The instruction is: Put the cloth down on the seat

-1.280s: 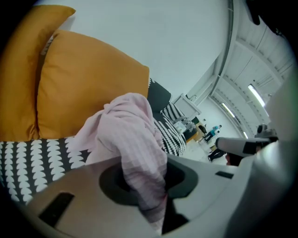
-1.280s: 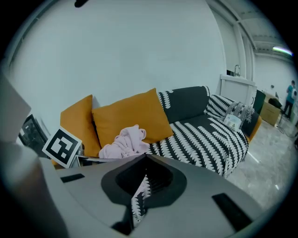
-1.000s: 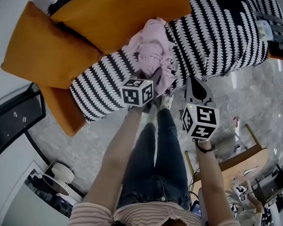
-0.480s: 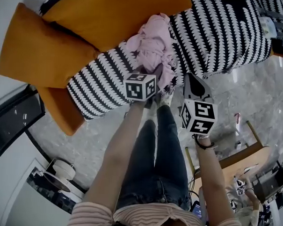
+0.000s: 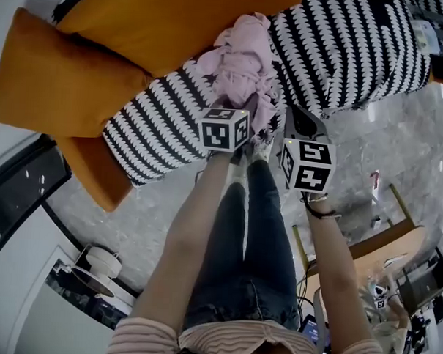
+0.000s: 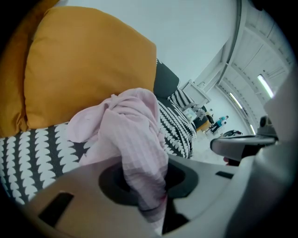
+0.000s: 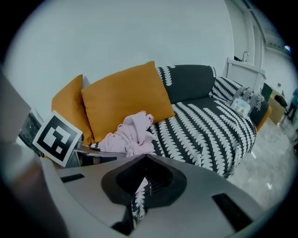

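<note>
A crumpled pink cloth (image 5: 241, 63) rests on the black-and-white patterned seat (image 5: 344, 53) of a sofa, just in front of an orange cushion (image 5: 162, 20). My left gripper (image 5: 239, 107) is shut on the cloth's near end. In the left gripper view a fold of the cloth (image 6: 135, 135) runs down between the closed jaws of that gripper (image 6: 144, 183). My right gripper (image 5: 292, 111) hovers to the right of the cloth over the seat's front edge. It is shut and holds nothing. From the right gripper (image 7: 144, 160) the cloth (image 7: 128, 135) lies ahead on the seat (image 7: 205, 130).
A second orange cushion (image 5: 57, 77) leans at the sofa's left end. Small items (image 5: 425, 38) lie at its far right. The person's legs (image 5: 244, 240) stand on a marbled floor (image 5: 132, 220). A wooden frame (image 5: 383, 249) stands at the right and a dark screen (image 5: 15, 193) at the left.
Both grippers have sunk toward the seat. The cloth in the left gripper has come down with it and now lies bunched on the seat.
</note>
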{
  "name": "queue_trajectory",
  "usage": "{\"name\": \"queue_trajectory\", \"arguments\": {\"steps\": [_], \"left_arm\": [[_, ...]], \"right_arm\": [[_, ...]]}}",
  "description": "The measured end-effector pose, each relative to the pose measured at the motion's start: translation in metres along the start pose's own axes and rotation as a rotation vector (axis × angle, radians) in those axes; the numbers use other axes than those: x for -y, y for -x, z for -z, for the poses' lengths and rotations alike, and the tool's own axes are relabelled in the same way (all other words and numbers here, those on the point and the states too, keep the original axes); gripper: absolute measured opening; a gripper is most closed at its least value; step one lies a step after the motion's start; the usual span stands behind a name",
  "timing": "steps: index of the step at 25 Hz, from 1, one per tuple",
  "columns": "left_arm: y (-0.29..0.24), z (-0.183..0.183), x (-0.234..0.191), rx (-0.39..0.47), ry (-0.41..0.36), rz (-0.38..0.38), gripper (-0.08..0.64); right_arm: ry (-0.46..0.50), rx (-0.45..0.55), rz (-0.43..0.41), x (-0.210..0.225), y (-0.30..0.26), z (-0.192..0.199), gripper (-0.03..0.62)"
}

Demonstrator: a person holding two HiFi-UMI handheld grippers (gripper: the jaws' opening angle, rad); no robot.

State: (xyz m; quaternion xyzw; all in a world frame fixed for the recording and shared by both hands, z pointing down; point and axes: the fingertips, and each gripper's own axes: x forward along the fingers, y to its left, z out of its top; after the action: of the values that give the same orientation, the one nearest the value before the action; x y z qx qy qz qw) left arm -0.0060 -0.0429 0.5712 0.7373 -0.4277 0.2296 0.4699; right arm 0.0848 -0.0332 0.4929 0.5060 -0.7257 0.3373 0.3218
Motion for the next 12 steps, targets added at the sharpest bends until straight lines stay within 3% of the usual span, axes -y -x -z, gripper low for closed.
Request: {"name": "queue_trajectory", "arguments": {"steps": [12], "left_arm": [[-0.014,0.005,-0.006,-0.025,-0.009,-0.032,0.118]], "right_arm": [[-0.011,-0.027,-0.004,-0.002,-0.006,0.011,0.008]]}}
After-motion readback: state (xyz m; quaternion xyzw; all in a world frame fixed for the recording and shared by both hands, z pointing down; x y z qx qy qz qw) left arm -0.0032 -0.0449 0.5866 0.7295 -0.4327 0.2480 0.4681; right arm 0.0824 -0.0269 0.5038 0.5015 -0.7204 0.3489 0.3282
